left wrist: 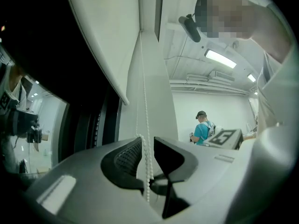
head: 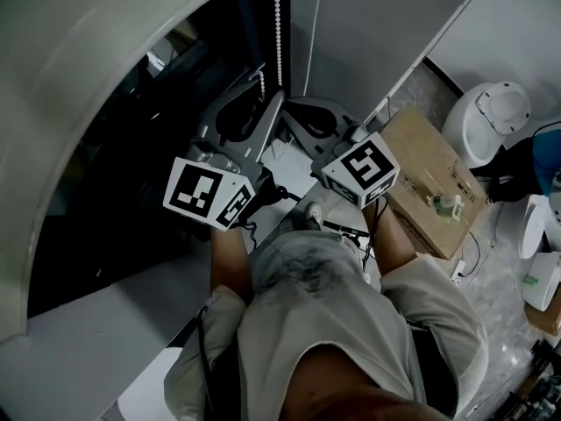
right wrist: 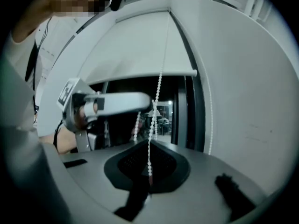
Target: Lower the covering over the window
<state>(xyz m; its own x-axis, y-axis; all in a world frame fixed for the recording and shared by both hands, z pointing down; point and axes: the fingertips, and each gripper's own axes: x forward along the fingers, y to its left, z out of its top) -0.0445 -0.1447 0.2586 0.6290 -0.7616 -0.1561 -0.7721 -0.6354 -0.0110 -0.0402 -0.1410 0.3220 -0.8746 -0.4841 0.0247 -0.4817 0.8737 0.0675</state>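
Observation:
The white roller blind (right wrist: 140,50) is part way down over the dark window, its bottom bar (right wrist: 145,78) level. Beside it hangs the white bead chain (head: 279,24). One strand of the bead chain (right wrist: 150,157) runs down into my right gripper (right wrist: 150,146), whose jaws are shut on it. My left gripper (left wrist: 147,141) is held higher, pointing up at the blind (left wrist: 107,36). Its jaws stand apart, and the chain (left wrist: 148,176) passes loosely through the gap without being pinched. In the head view the left gripper (head: 260,90) and right gripper (head: 302,112) are close together under the chain.
A white window sill (head: 105,323) runs below the dark pane. A cardboard box (head: 429,178) and a white round fixture (head: 486,117) sit on the floor to the right. A grey wall panel (head: 377,24) stands behind the chain. Far off stands a person in a teal shirt (left wrist: 202,127).

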